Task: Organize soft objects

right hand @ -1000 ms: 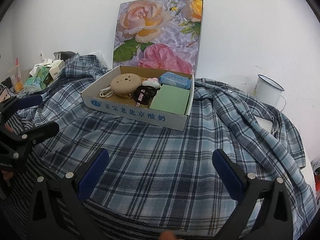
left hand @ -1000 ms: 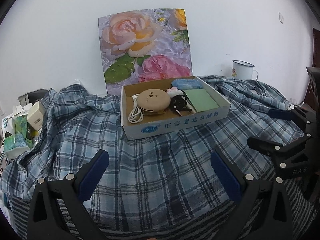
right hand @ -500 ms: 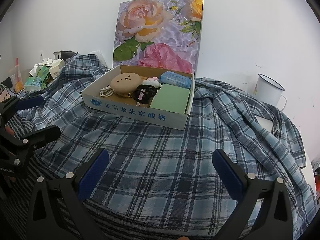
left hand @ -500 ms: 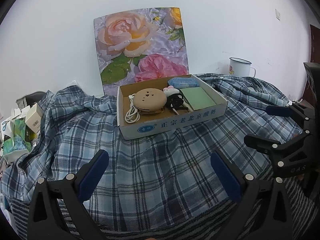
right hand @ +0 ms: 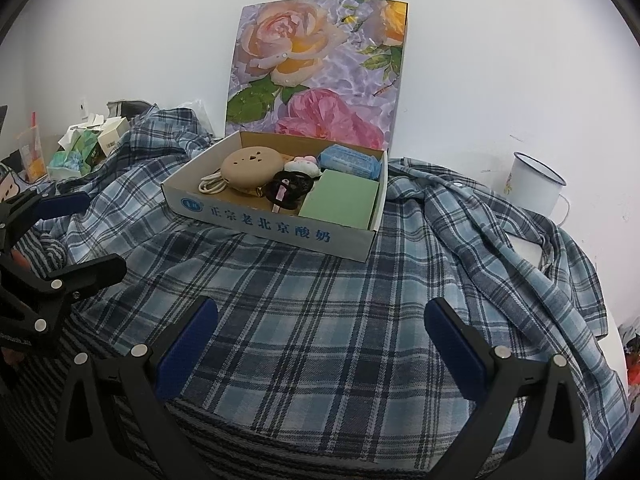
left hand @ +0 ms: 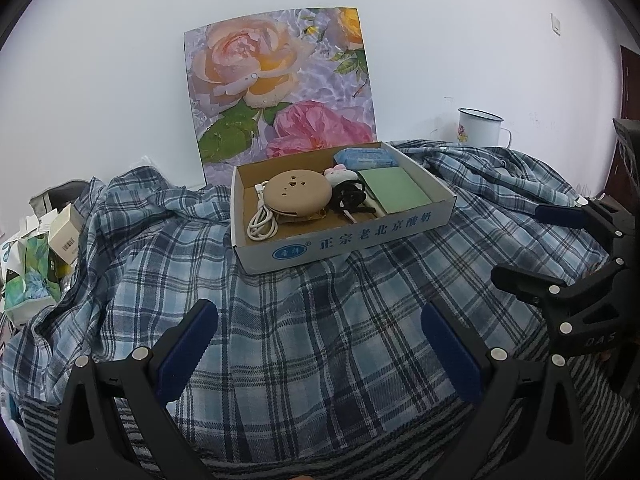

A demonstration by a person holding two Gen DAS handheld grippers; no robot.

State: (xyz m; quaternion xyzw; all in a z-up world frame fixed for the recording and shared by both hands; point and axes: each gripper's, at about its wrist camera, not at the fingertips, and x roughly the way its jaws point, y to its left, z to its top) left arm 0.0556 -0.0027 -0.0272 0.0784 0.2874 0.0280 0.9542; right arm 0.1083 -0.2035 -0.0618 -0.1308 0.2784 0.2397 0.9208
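Observation:
A blue plaid shirt [left hand: 304,320] [right hand: 320,312] lies spread over the table. On it stands an open cardboard box [left hand: 360,240] [right hand: 280,232] with a rose-printed lid upright against the wall. Inside lie a tan round pouch [left hand: 298,192] [right hand: 250,166], a white cable [left hand: 262,224], a pink-and-white plush toy [left hand: 340,174], a black item [left hand: 350,196], a green pad [left hand: 394,190] [right hand: 340,198] and a blue tissue pack [left hand: 366,156] [right hand: 350,160]. My left gripper [left hand: 318,350] and right gripper [right hand: 320,346] are open and empty above the shirt's near part.
A white enamel mug [left hand: 480,126] [right hand: 536,186] stands at the back right by the wall. Tissue packs and small cartons [left hand: 36,268] [right hand: 84,150] crowd the left edge. A striped cloth [left hand: 360,452] lies under the shirt at the front.
Both grippers have drawn back slightly and risen; the box sits a little higher and further left in the left wrist view. Nothing was grasped.

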